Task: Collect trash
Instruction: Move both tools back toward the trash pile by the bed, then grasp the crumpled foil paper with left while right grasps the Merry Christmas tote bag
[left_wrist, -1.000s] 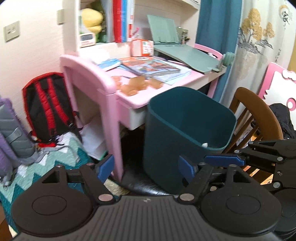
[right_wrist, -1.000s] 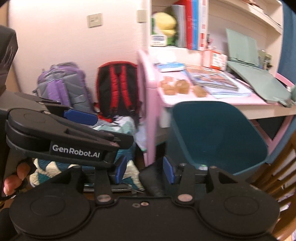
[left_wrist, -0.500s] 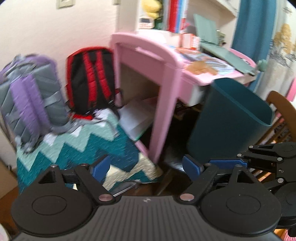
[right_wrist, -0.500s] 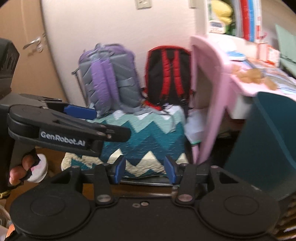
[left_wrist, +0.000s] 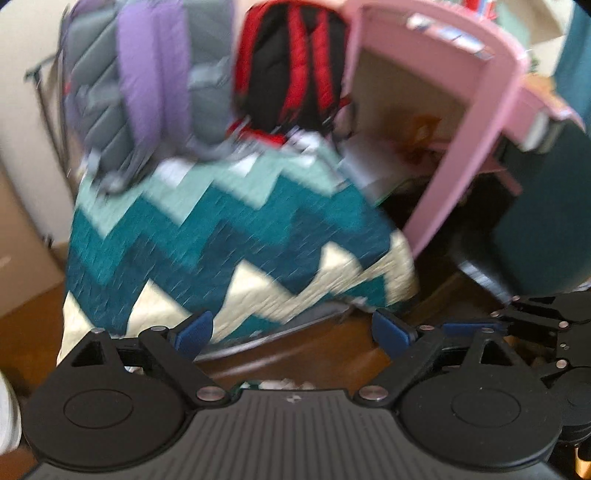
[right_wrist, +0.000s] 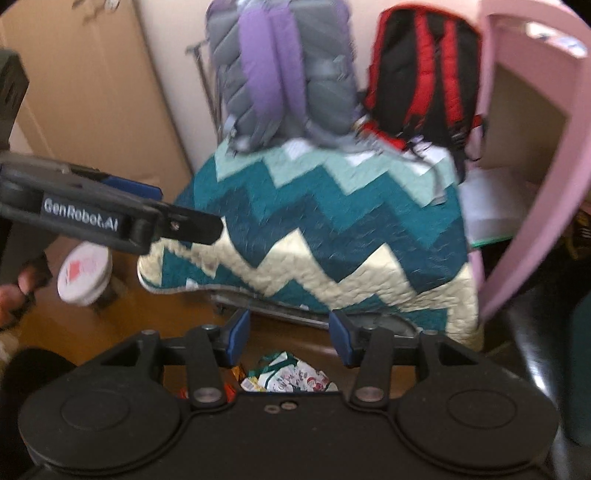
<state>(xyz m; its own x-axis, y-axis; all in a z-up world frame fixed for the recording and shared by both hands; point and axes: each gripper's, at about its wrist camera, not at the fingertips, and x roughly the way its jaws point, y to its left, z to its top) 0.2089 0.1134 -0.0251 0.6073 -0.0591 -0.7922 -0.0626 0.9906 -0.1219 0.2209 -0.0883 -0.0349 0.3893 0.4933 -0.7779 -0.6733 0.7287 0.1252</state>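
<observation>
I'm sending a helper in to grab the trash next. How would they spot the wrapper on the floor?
Find the zigzag quilt in teal and cream, draped in front of the purple backpack and the red backpack. On the wooden floor just before its lower edge lies the crumpled wrapper. It is white with green and red print, the only small, crinkled thing there.

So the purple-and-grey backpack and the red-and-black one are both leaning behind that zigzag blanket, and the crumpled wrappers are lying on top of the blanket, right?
Not quite. The crumpled wrappers lie on the wooden floor in front of the zigzag blanket, not on it; the right wrist view shows this. The backpacks are as you say.
</observation>
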